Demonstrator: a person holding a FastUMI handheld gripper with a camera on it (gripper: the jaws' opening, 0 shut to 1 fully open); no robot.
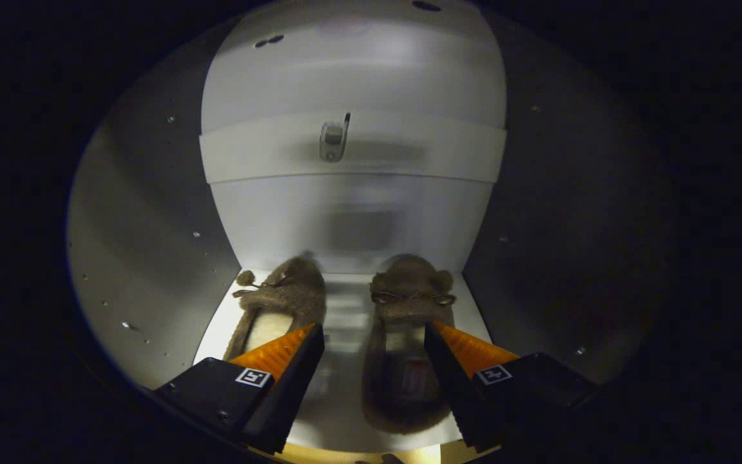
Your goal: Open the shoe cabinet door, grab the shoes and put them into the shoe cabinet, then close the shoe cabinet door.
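**Fuzzy slippers on a smooth, glossy shelf**

The two slippers are of a shaggy, matt cloth like fleece: the left slipper [287,293] shows a paler, woolly lining, the right slipper [409,303] a darker one. Each bears a thin cord bow at the toe. The shelf [345,309] under them is smooth and glossy, with a faint reflection between the two slippers. The back panel [351,219] of the cabinet looks smooth and semi-matt, like laminate or painted board. The side walls [145,258] have a soft satin sheen. A small fitting [333,138] on the back panel looks like shiny metal. The hand-held gripper [374,335], its fingers spread apart, has ribbed fingertips [281,351] that look like plastic.
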